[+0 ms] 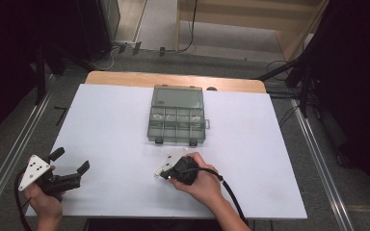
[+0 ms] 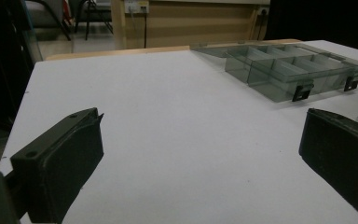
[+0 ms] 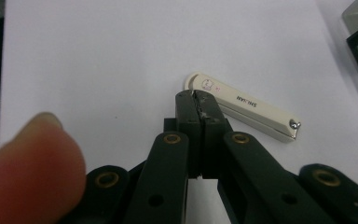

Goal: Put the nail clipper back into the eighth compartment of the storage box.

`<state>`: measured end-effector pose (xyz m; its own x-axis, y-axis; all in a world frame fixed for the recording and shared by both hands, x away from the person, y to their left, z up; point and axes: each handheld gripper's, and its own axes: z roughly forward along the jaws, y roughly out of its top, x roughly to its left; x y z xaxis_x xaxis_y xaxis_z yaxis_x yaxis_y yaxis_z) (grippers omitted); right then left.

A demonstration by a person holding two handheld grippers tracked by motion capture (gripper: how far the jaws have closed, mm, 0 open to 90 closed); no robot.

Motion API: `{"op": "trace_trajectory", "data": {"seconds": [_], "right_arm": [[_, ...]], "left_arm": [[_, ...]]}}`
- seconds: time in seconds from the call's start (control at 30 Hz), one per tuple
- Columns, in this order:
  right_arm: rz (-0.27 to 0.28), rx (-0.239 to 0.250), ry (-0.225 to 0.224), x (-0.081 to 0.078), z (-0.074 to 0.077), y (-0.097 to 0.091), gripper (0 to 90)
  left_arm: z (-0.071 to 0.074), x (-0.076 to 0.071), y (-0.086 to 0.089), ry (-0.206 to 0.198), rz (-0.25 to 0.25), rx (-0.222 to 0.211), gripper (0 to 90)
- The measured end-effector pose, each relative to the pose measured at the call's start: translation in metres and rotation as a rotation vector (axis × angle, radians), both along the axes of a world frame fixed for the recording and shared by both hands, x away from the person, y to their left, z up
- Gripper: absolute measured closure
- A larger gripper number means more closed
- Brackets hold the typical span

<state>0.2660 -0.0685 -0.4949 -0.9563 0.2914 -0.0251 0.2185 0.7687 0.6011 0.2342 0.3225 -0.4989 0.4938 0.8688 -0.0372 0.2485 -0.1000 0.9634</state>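
Counter (image 1: 125,115), white-topped, with a wooden strip along its far edge.

Organiser box (image 1: 177,120): smoky translucent plastic, lid laid open away from the person, compartments in rows, black latches on the near wall; stands at the middle of the counter toward the far side. Also seen in the left gripper view (image 2: 289,70).

Cream folding tool (image 3: 242,105): slim, flat, small printed marks on its face, metal rivet at one end; lies flat on the counter just in front of the box's near wall, directly beside the tips of the right gripper.

Right gripper (image 3: 198,100): jaws pressed together, nothing between them; tips at the tool's rounded end, contact not certain. A fingertip (image 3: 28,163) blurs the near left corner.

Left gripper (image 1: 72,163): held at the near left of the counter, well apart from box and tool; jaws wide, empty.
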Motion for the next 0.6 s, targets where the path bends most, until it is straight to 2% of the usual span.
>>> {"op": "trace_trajectory", "data": {"seconds": [0.3, 0.4, 0.6], "right_arm": [[0.005, -0.001, 0.009, 0.006, -0.009, 0.013, 90.0], [-0.007, 0.027, 0.02, 0.01, -0.012, 0.016, 90.0], [-0.039, 0.039, 0.009, 0.015, -0.012, 0.024, 90.0]], "left_arm": [[0.0, 0.0, 0.0, 0.001, 0.008, 0.003, 0.0], [0.0, 0.0, 0.0, 0.001, 0.01, 0.001, 0.0], [0.0, 0.0, 0.0, 0.001, 0.01, 0.002, 0.0]]}}
